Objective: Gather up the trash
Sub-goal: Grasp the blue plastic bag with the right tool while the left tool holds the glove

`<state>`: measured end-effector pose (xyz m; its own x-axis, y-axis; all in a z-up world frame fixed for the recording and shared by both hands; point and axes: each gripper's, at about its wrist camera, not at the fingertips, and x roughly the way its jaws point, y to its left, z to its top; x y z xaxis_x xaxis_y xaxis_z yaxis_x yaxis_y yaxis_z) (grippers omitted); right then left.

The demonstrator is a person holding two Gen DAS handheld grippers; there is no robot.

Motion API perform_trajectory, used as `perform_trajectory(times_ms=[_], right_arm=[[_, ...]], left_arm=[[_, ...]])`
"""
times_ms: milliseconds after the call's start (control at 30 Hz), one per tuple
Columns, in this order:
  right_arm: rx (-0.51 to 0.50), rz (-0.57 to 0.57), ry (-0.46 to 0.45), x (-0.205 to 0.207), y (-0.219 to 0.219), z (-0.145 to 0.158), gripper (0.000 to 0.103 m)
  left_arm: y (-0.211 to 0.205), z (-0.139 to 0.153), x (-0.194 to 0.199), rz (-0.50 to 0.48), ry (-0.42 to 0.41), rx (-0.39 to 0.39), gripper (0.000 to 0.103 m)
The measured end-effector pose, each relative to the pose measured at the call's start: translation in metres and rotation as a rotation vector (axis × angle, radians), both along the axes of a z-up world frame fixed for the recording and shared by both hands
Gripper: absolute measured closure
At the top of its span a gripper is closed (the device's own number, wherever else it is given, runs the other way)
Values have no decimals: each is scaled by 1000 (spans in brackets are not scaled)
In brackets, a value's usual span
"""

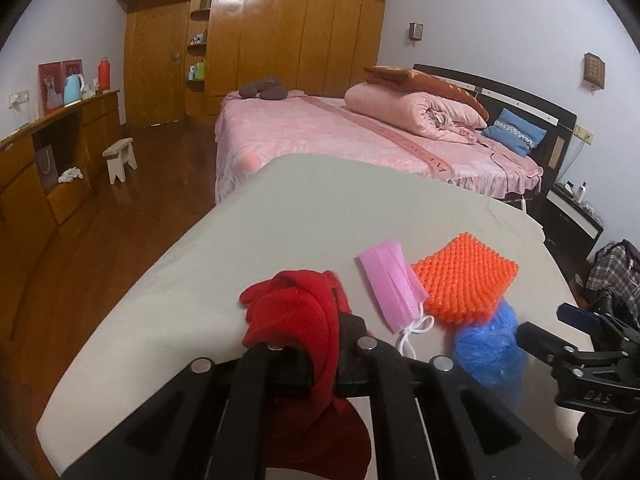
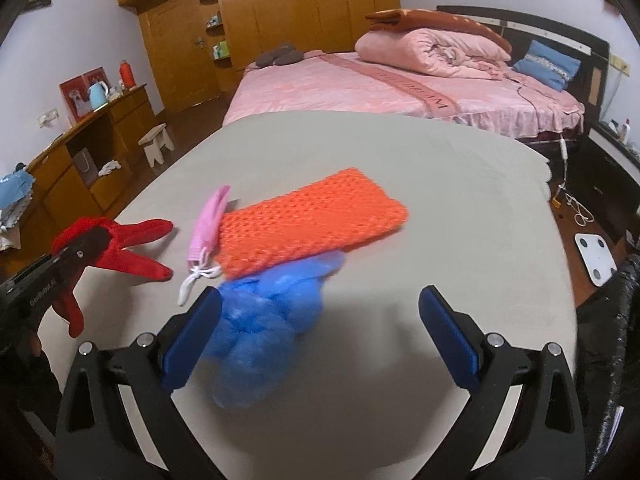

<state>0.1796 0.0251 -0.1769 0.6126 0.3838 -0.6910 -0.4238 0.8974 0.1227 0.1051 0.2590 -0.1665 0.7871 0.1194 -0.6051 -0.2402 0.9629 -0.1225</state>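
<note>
The left gripper (image 2: 90, 246) is clamped on the red knit glove (image 1: 296, 312), while the right gripper (image 2: 320, 334), fingers wide, nears the crumpled blue plastic bag (image 2: 264, 320); pink face mask (image 2: 206, 226) and orange foam net (image 2: 308, 220) remain on the grey table (image 2: 440, 184).

Home bedroom: pink bed (image 1: 360, 140), wooden wardrobe (image 1: 280, 32).

Beyond the grey table (image 2: 440, 184) stands a pink bed (image 1: 320, 128); a wooden wardrobe (image 1: 280, 28) rises behind the bed, a small stool (image 1: 120, 158) to its left.
</note>
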Motion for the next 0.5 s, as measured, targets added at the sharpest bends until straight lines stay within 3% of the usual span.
perform_trajectory(times_ms=[300, 333, 367, 500], right_arm=[[-24, 15, 72, 11, 26, -20, 9], [-19, 29, 83, 12, 27, -22, 16], [-7, 57, 105, 12, 28, -25, 38], [16, 98, 117, 10, 23, -20, 51]], left_arm=[[-1, 0, -4, -15, -4, 6, 98], [-2, 0, -4, -19, -4, 7, 98], [-3, 0, -4, -22, -4, 9, 98], [-9, 0, -3, -38, -2, 8, 98]])
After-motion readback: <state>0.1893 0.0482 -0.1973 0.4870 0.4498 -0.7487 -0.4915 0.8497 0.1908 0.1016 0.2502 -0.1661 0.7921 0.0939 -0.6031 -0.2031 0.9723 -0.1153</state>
